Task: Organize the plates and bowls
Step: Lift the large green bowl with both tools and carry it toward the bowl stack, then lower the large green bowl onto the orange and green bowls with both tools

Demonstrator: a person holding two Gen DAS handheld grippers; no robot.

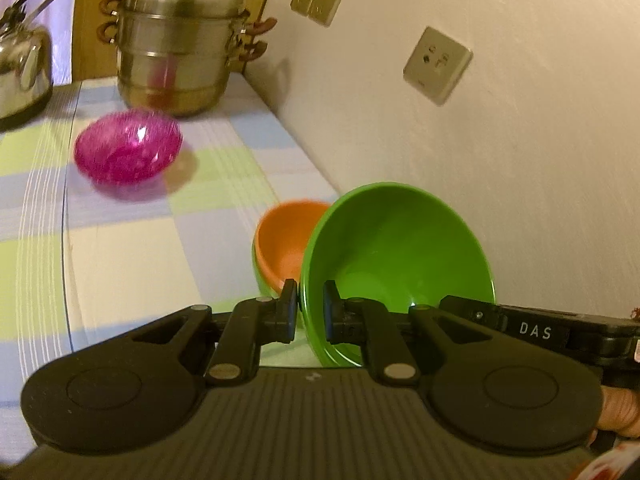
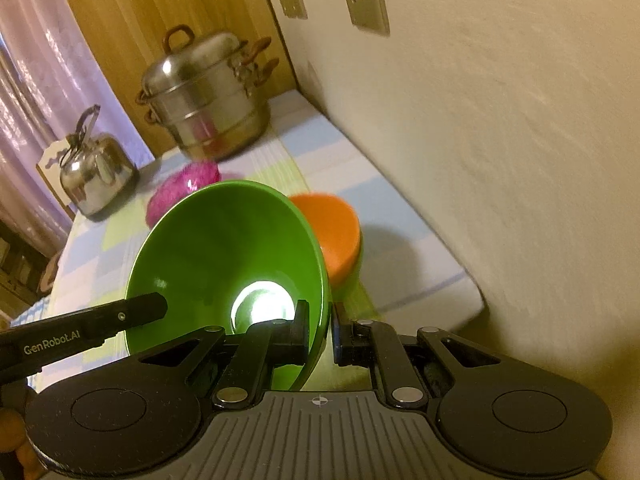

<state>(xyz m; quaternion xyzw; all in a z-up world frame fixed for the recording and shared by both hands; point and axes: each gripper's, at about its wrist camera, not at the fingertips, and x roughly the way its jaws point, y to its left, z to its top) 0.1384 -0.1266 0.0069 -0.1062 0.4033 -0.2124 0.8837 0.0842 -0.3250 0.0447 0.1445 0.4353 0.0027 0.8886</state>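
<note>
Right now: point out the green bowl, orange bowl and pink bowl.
green bowl (image 1: pixel 400 248), left wrist view, inner wall.
orange bowl (image 1: pixel 286 240), left wrist view, inside, behind the green bowl.
pink bowl (image 1: pixel 128 148), left wrist view, its side, lying on the cloth.

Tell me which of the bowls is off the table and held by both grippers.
The big green bowl, tilted, its rim pinched by the left gripper and right gripper. The pink bowl and orange bowl aren't gripped.

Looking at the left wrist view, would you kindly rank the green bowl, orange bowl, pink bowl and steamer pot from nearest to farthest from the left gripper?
1. Green bowl: its rim is clamped in the left gripper.
2. Orange bowl: just behind, nested in another green bowl.
3. Pink bowl: farther back, on the left of the checked cloth.
4. Steamer pot: at the far end, by the wall.
</note>
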